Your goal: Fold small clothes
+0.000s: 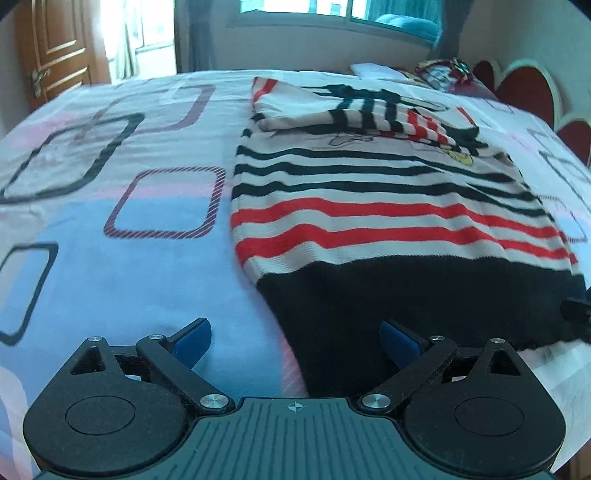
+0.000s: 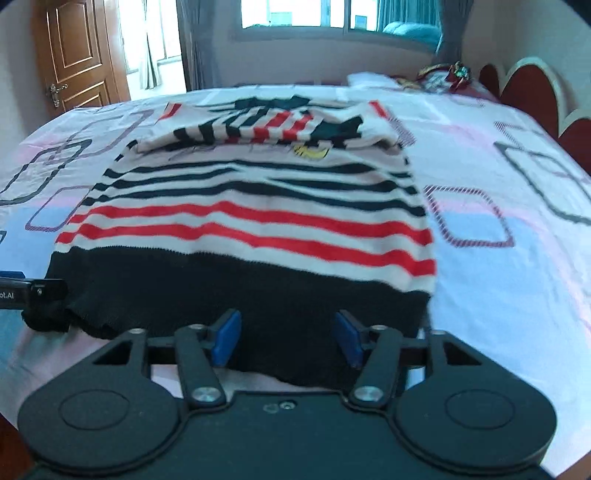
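Note:
A small striped sweater lies flat on the bed, white with black and red stripes and a wide black hem nearest me. Its sleeves are folded across the chest. My left gripper is open, straddling the hem's left corner, low over the bed. My right gripper is open with the black hem between its blue pads, near the hem's right part. The left gripper's finger shows at the left edge of the right wrist view, at the hem's left corner.
The bed sheet is pale blue and pink with square outlines. A pillow and colourful items lie at the far right by a red headboard. A wooden door and a window are beyond the bed.

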The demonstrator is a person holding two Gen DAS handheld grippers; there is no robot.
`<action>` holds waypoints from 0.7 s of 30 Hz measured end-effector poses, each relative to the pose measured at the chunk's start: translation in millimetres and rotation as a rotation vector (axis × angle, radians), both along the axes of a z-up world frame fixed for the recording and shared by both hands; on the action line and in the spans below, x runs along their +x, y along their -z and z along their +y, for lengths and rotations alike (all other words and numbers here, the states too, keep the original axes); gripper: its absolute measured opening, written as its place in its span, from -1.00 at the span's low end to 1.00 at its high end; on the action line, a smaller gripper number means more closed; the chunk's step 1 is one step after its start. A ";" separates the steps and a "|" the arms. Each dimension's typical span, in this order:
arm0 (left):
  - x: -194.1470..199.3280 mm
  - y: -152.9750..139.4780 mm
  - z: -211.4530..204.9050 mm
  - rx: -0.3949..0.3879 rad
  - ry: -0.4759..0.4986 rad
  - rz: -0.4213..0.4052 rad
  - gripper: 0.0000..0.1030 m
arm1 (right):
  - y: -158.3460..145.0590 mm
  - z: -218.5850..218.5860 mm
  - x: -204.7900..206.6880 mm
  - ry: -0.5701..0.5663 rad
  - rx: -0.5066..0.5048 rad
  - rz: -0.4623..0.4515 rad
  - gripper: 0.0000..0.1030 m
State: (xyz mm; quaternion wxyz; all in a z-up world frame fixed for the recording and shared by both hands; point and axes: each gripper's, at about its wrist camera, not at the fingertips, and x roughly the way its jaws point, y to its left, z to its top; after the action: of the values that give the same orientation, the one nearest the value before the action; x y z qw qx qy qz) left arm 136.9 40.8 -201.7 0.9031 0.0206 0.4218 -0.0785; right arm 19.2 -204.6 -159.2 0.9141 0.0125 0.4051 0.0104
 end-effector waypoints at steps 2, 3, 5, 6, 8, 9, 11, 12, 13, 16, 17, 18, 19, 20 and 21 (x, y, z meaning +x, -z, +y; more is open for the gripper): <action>-0.2 -0.7 -3.5 -0.002 0.011 0.004 0.90 | -1.7 -1.2 -4.0 0.001 -0.014 -0.008 0.23; -0.9 -1.2 -4.9 -0.004 0.012 0.005 0.90 | -1.5 -2.9 -5.2 0.006 -0.020 -0.005 0.23; -1.8 -1.5 -7.2 -0.002 0.014 0.007 0.90 | -0.1 -10.7 -8.5 0.029 -0.023 0.000 0.23; -1.6 -1.2 -8.1 -0.003 0.015 0.009 0.90 | 0.5 -15.0 -9.5 0.043 -0.018 0.004 0.23; -0.9 -0.3 -10.2 -0.008 0.014 0.015 0.90 | 1.2 -24.0 -11.1 0.068 -0.010 0.008 0.23; 0.1 0.4 -11.9 -0.008 0.013 0.017 0.90 | 1.4 -27.4 -11.5 0.075 -0.014 0.008 0.23; 1.8 1.8 -14.8 -0.006 0.012 0.019 0.90 | 2.8 -34.7 -10.7 0.088 -0.022 0.011 0.26; 2.5 2.5 -16.2 -0.007 0.010 0.022 0.90 | 3.8 -38.3 -10.2 0.094 -0.020 0.012 0.29; 3.6 3.3 -17.2 -0.007 0.007 0.025 0.90 | 5.1 -41.8 -9.4 0.099 -0.018 0.014 0.32; 7.3 5.8 -20.6 -0.004 0.000 0.028 0.89 | 11.4 -53.4 -3.6 0.117 0.001 0.032 0.32; 8.7 6.5 -21.4 -0.004 -0.002 0.030 0.89 | 13.5 -56.7 -2.5 0.122 0.013 0.038 0.32; 10.1 6.9 -22.1 -0.006 -0.005 0.031 0.89 | 15.8 -59.1 -0.5 0.125 0.023 0.045 0.32; 10.9 7.2 -22.7 -0.007 -0.007 0.031 0.89 | 18.4 -61.5 1.8 0.129 0.031 0.054 0.32; 11.7 7.4 -23.4 -0.008 -0.006 0.030 0.89 | 21.0 -63.8 3.8 0.133 0.041 0.061 0.32; 12.7 7.8 -23.1 -0.009 -0.007 0.031 0.89 | 23.0 -66.1 5.5 0.135 0.056 0.067 0.32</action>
State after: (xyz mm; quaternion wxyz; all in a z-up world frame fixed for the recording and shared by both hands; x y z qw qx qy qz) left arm 149.5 17.7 -209.5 0.8968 0.0138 0.4353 -0.0777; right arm 24.7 -270.7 -182.2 0.8980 0.0658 0.4331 -0.0405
